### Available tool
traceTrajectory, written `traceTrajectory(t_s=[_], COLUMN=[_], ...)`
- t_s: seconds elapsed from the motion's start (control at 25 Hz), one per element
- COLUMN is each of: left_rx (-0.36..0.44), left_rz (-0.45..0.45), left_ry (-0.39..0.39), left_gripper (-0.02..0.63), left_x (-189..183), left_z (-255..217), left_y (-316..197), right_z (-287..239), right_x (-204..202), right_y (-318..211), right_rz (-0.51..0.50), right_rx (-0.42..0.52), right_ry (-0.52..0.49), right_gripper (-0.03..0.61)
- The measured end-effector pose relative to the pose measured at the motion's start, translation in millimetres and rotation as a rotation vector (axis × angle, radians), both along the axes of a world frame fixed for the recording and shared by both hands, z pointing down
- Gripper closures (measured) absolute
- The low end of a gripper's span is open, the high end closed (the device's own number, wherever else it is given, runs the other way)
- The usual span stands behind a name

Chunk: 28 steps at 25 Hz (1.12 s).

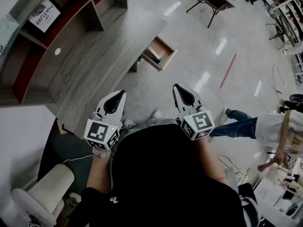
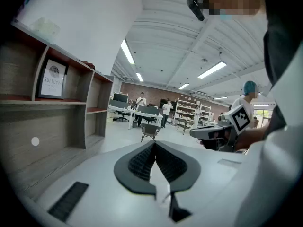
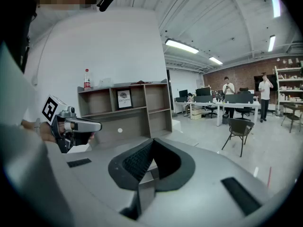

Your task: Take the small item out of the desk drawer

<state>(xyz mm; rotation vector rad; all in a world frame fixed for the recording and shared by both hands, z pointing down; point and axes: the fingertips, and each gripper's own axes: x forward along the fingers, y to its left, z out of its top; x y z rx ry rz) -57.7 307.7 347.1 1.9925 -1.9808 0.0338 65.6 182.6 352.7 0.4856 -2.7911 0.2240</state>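
Wooden drawer (image 1: 168, 60) hangs open; left tool (image 1: 121, 94) and right tool (image 1: 176, 87) are pressed together, empty.

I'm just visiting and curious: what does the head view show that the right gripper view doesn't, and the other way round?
Only the head view shows the open drawer at the far end of the desk. Only the right gripper view shows a red-capped bottle on top of the shelf unit and people standing at distant desks. Both show the desk, the framed sign and the left gripper.
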Motion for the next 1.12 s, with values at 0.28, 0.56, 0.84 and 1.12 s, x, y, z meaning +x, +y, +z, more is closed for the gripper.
traceTrajectory(t_s=[0.28,0.56,0.84,1.12], left_rx=[-0.025,-0.061,-0.127,-0.131], left_rz=[0.003,0.023,0.063,0.117], left_ry=[-0.003,-0.025,-0.05,-0.032], left_gripper=[0.604,0.604,0.604,0.604], left_x=[39.9,74.7,81.7,38.5], left_z=[1.5,7.5,19.7,31.9], left_y=[-43.8,-96.4,-130.6,-174.7], right_z=[0.8,0.5,12.2,23.0], right_x=[35.4,69.7,81.2,46.1], right_y=[-38.2,-92.8,-130.1,-167.6], right_rz=[-0.005,0.039,0.09,0.149], right_rx=[-0.014,-0.043,-0.081,-0.083], right_ry=[-0.023,-0.098,-0.118,-0.091], right_gripper=[0.581,0.581,0.581,0.581])
